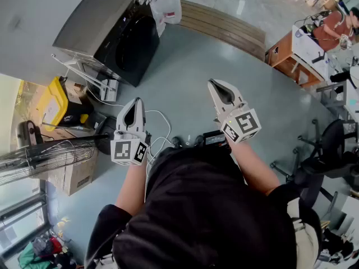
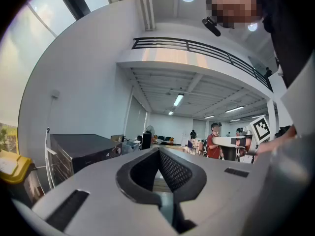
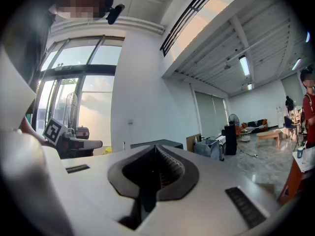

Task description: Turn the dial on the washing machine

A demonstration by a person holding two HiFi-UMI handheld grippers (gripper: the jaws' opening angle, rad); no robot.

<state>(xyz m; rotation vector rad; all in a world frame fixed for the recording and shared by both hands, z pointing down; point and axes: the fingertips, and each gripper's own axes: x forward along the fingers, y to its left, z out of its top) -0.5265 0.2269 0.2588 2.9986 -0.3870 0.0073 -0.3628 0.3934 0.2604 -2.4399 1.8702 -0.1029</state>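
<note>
Black clothing on the person's shoulders fills the near edge of the head view, with both bare forearms reaching away over the grey floor (image 1: 224, 60). The left gripper (image 1: 136, 101) is clenched on nothing: in its own view the two jaws meet at the tips and only the dark hollow behind them is open. The right gripper (image 1: 212, 84) is likewise closed and empty, its jaws pressed together at the tip. Both are held level in the air, side by side but apart, touching nothing.

The washing machine (image 1: 112, 29) stands at the far left, against the white wall, with a grey top and a dark front. It is well apart from both grippers. In the left gripper view it sits to the left of the jaws; in the right gripper view its top shows just behind the jaw tips. Its dial is too small to make out.

White jugs (image 1: 168, 4) stand just right of the machine. A yellow bin (image 1: 53, 102), a cardboard box (image 1: 73, 175) and a fan (image 1: 45, 156) lie along the left wall. White cables (image 1: 160, 122) trail on the floor near the left gripper. A desk (image 1: 291, 55) stands at the far right.
</note>
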